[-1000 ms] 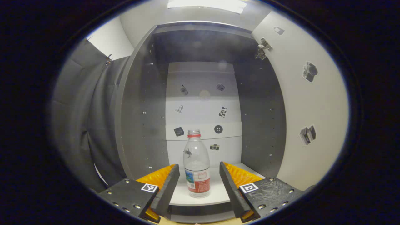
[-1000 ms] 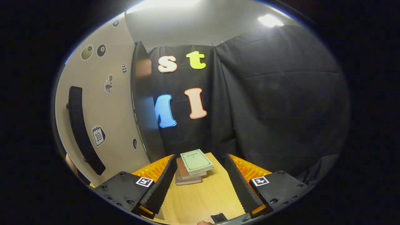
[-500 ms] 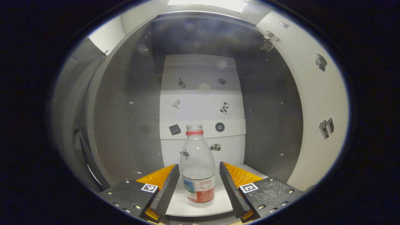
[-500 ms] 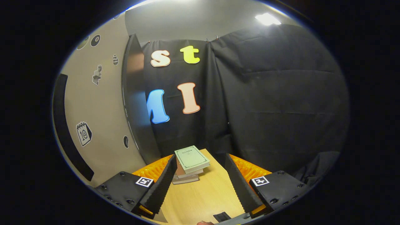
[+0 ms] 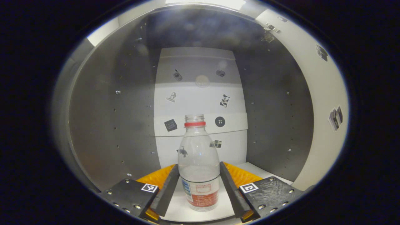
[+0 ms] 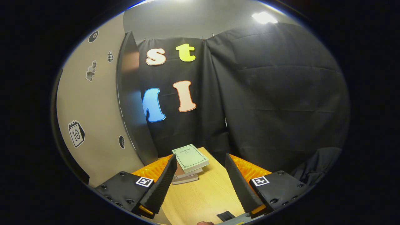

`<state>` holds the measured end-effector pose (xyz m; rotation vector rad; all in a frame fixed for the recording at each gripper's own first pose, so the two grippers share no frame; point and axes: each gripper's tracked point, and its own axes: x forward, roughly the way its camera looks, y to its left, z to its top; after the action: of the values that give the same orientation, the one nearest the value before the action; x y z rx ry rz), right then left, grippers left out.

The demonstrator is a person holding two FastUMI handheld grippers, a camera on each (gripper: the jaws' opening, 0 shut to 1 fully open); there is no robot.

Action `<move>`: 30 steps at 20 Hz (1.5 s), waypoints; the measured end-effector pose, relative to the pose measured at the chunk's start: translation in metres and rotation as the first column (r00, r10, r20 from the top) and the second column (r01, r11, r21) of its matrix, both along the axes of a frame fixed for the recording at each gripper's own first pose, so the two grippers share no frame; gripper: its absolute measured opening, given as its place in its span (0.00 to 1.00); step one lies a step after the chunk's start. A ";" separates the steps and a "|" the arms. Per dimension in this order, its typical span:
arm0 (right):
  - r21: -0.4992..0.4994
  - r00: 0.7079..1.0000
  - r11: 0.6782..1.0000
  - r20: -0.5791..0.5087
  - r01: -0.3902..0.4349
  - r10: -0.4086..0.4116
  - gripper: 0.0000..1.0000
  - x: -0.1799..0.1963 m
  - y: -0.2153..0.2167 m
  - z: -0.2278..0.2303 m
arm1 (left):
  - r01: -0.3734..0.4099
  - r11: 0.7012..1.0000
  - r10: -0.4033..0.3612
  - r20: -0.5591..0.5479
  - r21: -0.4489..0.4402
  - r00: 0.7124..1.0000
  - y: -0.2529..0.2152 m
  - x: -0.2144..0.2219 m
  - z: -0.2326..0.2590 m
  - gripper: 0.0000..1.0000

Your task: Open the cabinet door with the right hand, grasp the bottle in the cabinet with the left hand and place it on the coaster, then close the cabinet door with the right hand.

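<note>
Inside the cabinet: a clear plastic bottle with a red neck ring and red-and-blue label (image 5: 198, 165) stands upright on the white shelf (image 5: 250, 170), near its front edge, uncapped as far as I can tell.
Left gripper (image 5: 198, 182): spread open, one finger on each side of the bottle's lower body — very close to the label band, though I can't tell whether either one touches it.
Right gripper (image 6: 200, 184): open and holding nothing, hanging over the light wooden tabletop (image 6: 203, 200) with a small stack of books (image 6: 188, 164) ahead of it.
Cabinet door (image 6: 93, 125): swung wide; its beige outer face with stickers is seen at the left of the right gripper view, its pale inner face at the right of the left gripper view.
Step in hand: my guess is the squeeze on the bottle comes next; the coaster isn't anywhere I can point to.
Risk: the bottle looks light and thin-walled — uneven closing could nudge it over or push it back, and too hard a pinch could crumple it and let it slip.
</note>
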<state>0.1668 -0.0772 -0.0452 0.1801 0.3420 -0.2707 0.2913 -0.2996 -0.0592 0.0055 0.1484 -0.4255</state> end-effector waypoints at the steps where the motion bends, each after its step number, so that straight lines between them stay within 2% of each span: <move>1: 0.002 1.000 1.000 0.001 0.001 -0.001 0.98 0.000 0.000 0.000 | -0.001 1.000 0.001 -0.001 -0.005 1.000 0.000 0.001 0.000 0.77; 7: 0.007 1.000 1.000 0.009 -0.030 0.030 0.98 0.000 0.001 0.004 | -0.022 0.999 0.023 0.029 -0.048 0.999 0.017 -0.019 0.024 0.73; 17: -0.006 0.985 0.986 0.051 -0.166 0.166 0.98 -0.026 0.005 0.012 | -0.134 0.986 0.137 0.024 -0.097 0.990 0.103 -0.116 0.059 0.73; 22: -0.003 0.970 0.972 0.051 -0.236 0.236 0.98 -0.042 0.016 0.013 | -0.196 0.978 0.197 0.007 -0.071 0.980 0.151 -0.172 0.050 0.73; 24: -0.006 0.967 0.968 0.053 -0.250 0.250 1.00 -0.047 0.018 0.012 | -0.211 0.976 0.212 0.010 -0.062 0.977 0.165 -0.192 0.044 0.76; 25: -0.001 0.966 0.967 0.055 -0.255 0.254 1.00 -0.049 0.019 0.013 | -0.217 0.974 0.218 0.013 -0.061 0.976 0.172 -0.203 0.041 0.73; 26: 0.007 0.964 0.966 0.058 -0.260 0.259 0.98 -0.051 0.021 0.012 | -0.224 0.973 0.225 0.015 -0.060 0.974 0.176 -0.211 0.041 0.73; 30: 0.003 0.960 0.962 0.064 -0.272 0.271 0.98 -0.059 0.023 0.015 | -0.241 0.969 0.242 0.016 -0.048 0.970 0.198 -0.248 0.022 0.73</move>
<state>0.1076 -0.0539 -0.0305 0.1512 0.3020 0.0086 0.0434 -0.1013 -0.0374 -0.0525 0.1158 -0.1854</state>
